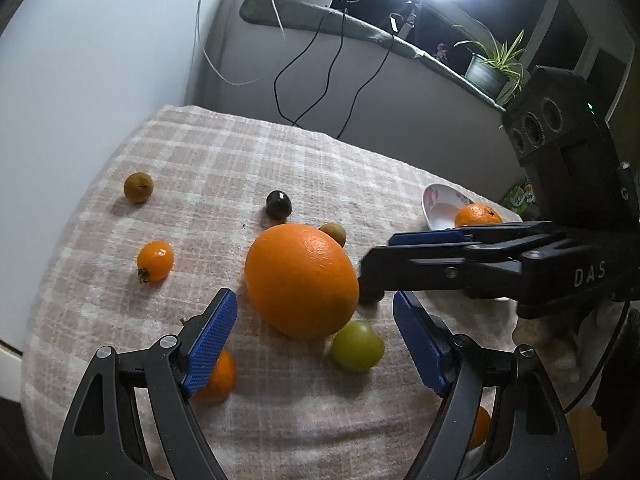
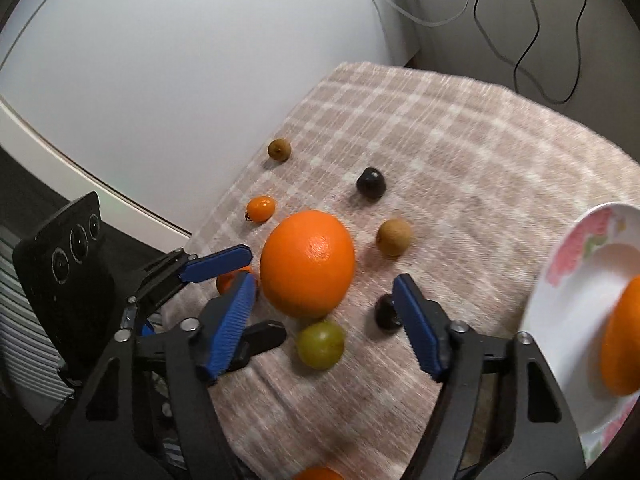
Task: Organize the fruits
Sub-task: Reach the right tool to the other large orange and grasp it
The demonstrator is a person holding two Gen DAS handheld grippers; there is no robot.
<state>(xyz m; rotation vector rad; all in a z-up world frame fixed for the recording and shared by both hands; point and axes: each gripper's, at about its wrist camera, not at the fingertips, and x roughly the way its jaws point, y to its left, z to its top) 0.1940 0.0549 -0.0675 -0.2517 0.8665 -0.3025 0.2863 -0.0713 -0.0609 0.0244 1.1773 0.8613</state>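
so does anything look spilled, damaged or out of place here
Nothing looks spilled or damaged. The oddity is the sorting: only one orange fruit lies in the floral plate, while the large orange, green fruit, dark fruit and the rest sit loose on the checked cloth.

Pink-and-cream checked woven cloth (image 1: 224,168), matt, coarse and nubby. Large orange (image 1: 301,280), dimpled peel with a glossy sheen. Small green round fruit (image 1: 357,345), smooth, faint shine. Dark plum-like fruit (image 2: 371,182), smooth, glossy. White floral dish (image 2: 568,292), glazed, shiny. Blue ribbed gripper pads (image 1: 210,346), matt; black frames, plastic-looking.
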